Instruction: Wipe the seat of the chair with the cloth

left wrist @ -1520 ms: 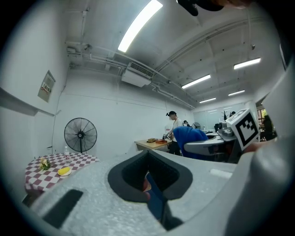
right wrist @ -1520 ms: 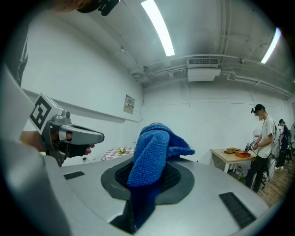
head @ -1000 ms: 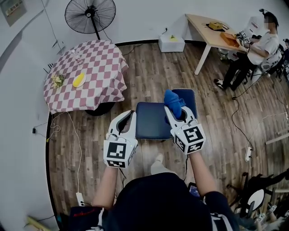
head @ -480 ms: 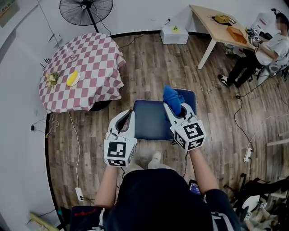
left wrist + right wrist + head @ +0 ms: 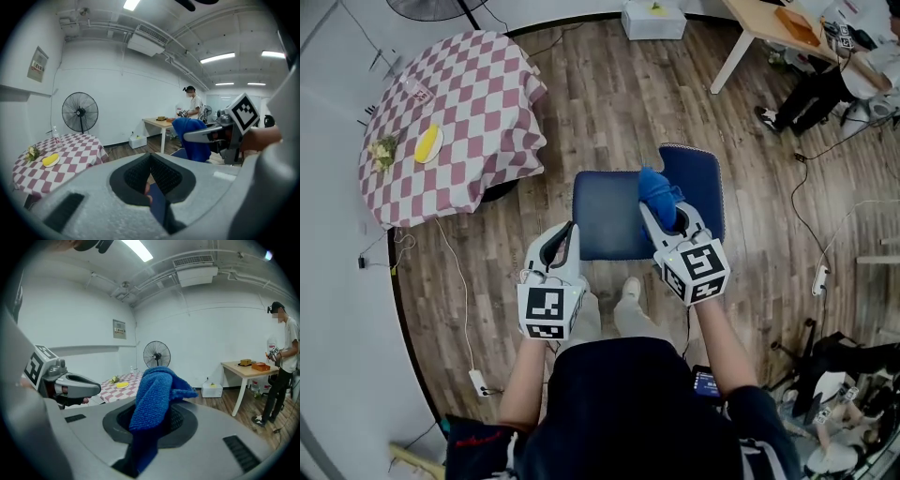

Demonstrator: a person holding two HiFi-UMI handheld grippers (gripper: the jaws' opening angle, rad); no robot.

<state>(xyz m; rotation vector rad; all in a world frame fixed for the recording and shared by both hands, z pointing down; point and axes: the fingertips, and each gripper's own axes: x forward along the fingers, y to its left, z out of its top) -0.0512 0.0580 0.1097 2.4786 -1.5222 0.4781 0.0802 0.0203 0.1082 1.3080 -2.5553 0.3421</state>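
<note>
gripping the blue cloth [image 5: 658, 190] in my right jaws over the chair [image 5: 605, 230]; left jaws closed, empty, beside its left edge.

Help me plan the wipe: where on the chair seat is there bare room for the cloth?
The seat is bare from its left edge to the middle, bordered by the left gripper at the front-left corner. The right side is crowded: the right gripper holds the cloth there, beside the backrest.
</note>
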